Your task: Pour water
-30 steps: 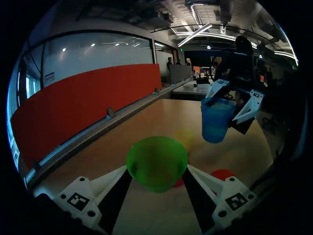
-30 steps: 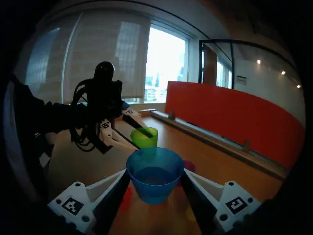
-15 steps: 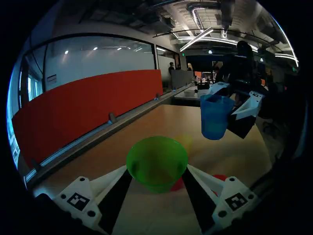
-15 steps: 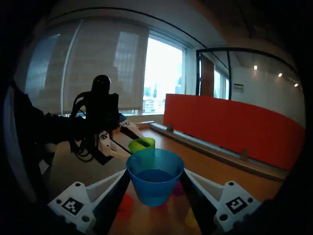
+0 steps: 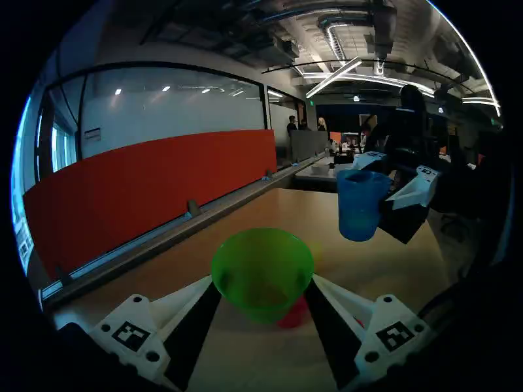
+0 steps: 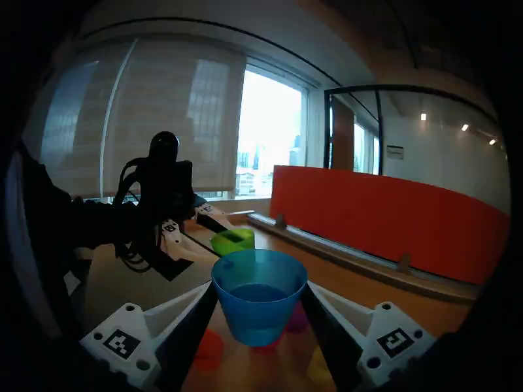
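L claw [image 5: 263, 287] is clamped on the green cup [image 5: 263, 268] — both fingers press its sides. Cup is upright and held up off the counter [image 5: 307, 212]; it looks empty, tho the inside is dim. R claw [image 6: 259, 307] is clamped on the blue cup [image 6: 259, 297] the same way, upright, w/ water [image 6: 258, 292] partway up inside. In the left gripper view the blue cup hangs ahead & to the right of the green one, higher and well apart, not yet over its mouth.

Step in hand, as I judge it: bring blue over green, then tip. To do it well:
- Close the gap first, w/ the blue rim just above & inside the green rim before any tilt.
- Tip slow by rolling the R wrist toward the green cup; thin stream, aimed at centre.
- Hold green level & steady.
- Don't squeeze harder — thin plastic cups prob. flex & could pop out.
- A red cup [image 5: 293, 315] sits on the counter below, so a spill would land by it.
- Ease the tilt back as the blue empties.
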